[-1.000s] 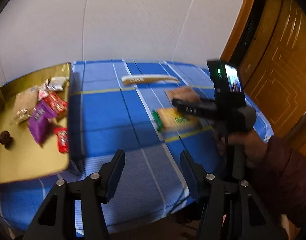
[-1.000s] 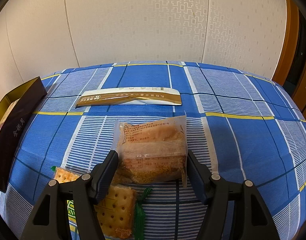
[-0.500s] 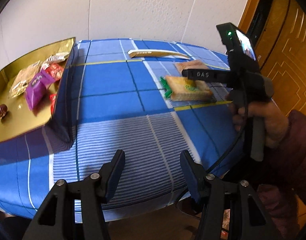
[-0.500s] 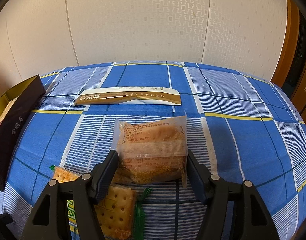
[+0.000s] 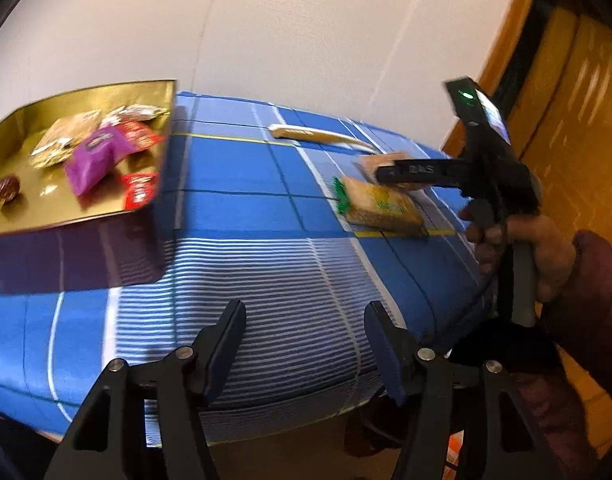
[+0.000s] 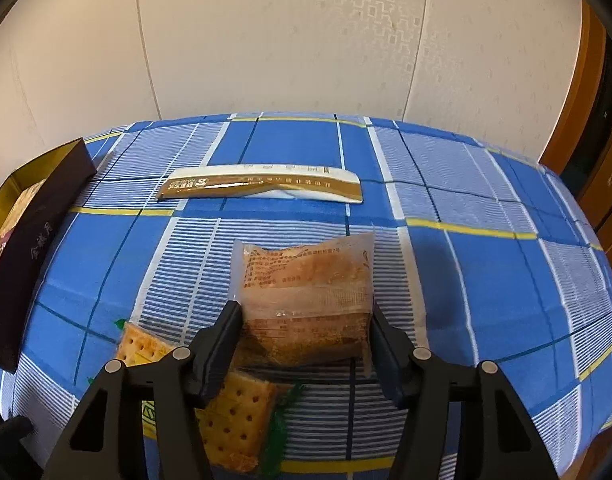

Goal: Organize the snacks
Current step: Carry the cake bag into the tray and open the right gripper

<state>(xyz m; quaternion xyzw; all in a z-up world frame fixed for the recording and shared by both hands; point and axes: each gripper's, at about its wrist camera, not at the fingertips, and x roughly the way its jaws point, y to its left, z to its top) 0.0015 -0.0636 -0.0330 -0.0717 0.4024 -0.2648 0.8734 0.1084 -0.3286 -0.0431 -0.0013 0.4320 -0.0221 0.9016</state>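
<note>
Right gripper [image 6: 304,342]: its fingers [image 6: 222,340] are closing on the clear-wrapped cake packet [image 6: 306,294]. The near end of the packet lies between the two fingers, and both inner faces sit at its side edges; whether they already press the wrapper cannot be told. The packet lies flat on the worktop [image 6: 486,208], which is covered with a blue checked cloth. Just left of the packet and partly under the left finger lies a cracker pack [image 6: 234,420] with green wrapper ends; its corner reaches under the packet's near edge. Beyond the packet, well apart from it, a long gold-and-white sachet [image 6: 262,186] lies crosswise. At the left edge of the worktop stands a dark-walled box [image 6: 34,248] with a gold lining.

Left gripper [image 5: 304,344]: its fingers [image 5: 226,340] are opening, with nothing between them, and hang over the near edge of the striped cloth. To the left, the gold-lined box [image 5: 46,216] holds several small snacks: a purple pouch [image 5: 92,160], red packets [image 5: 138,188], pale wrapped pieces [image 5: 66,136] and a round brown item [image 5: 7,189]. To the right, a hand [image 5: 542,248] in a dark red sleeve [image 5: 598,312] holds the right gripper's handle above the cracker pack [image 5: 382,208] and the cake packet [image 5: 380,162].
</note>
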